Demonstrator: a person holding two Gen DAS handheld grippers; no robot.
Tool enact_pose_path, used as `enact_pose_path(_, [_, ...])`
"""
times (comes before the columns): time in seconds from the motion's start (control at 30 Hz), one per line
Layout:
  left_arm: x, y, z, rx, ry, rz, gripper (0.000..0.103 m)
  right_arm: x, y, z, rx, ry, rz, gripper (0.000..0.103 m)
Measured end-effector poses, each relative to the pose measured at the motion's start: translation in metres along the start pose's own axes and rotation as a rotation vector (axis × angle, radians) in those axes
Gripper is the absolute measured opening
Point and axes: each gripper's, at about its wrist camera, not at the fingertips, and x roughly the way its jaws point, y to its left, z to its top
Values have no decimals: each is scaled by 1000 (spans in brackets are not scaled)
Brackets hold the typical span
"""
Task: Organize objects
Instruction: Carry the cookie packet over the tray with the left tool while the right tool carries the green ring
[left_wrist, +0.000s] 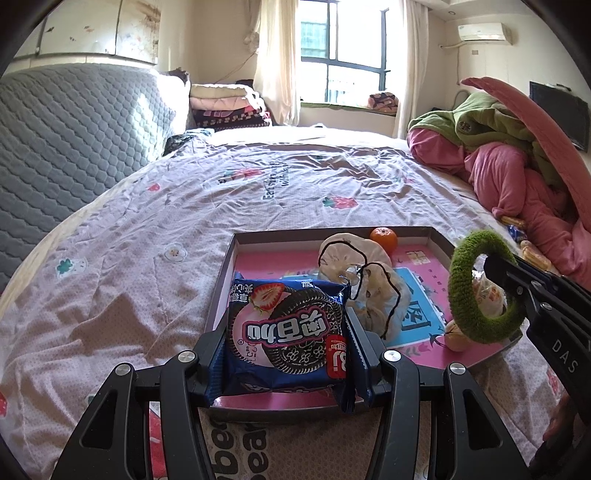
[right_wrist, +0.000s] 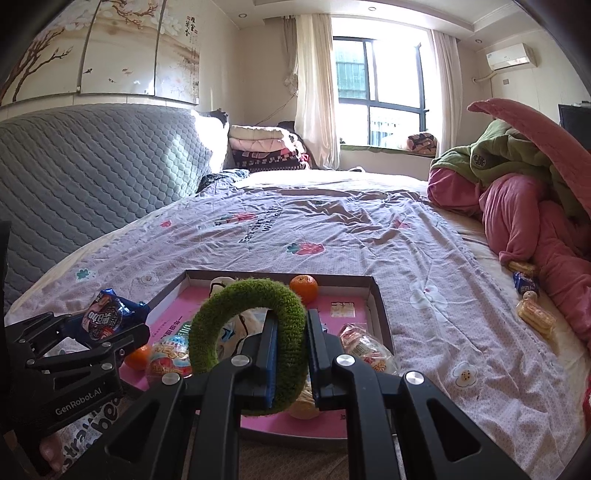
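While both our hands hover over the near end of the shallow box (right_wrist: 380, 306) on the bed (right_wrist: 332, 229), each gripper is loaded: our left gripper (left_wrist: 286, 332) is clamped on the blue cookie packet (left_wrist: 286, 328), its pads pressing the packet's two sides, and our right gripper (right_wrist: 290, 354) is pinched tight on one side of the fuzzy green ring (right_wrist: 251, 332), which stands upright out of the jaws; the box already holds an orange (right_wrist: 303, 288), a pale drawstring pouch (left_wrist: 354, 266) and a few wrapped snacks (right_wrist: 364, 350), while more wrapped snacks (right_wrist: 535, 317) lie loose on the sheet well to the right, near the pink bedding (right_wrist: 535, 229). We judge the step in hand to be setting both things into the box; to do it well, we lower each piece until it rests on the pink floor before letting go, rather than dropping it from above; we aim the packet at the bare patch along the near left wall, clear of the pouch, and lay the ring flat in a free gap toward the right; the ring hides the spot beneath it in the right view, so there may be a snack under it; we release one hand at a time and lift straight up so nothing snags.
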Motion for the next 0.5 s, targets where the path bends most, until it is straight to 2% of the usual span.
enact_pose_path(0.5, [24,5,-4,-2,40,36,56,17,0,-8,2,48,1,15])
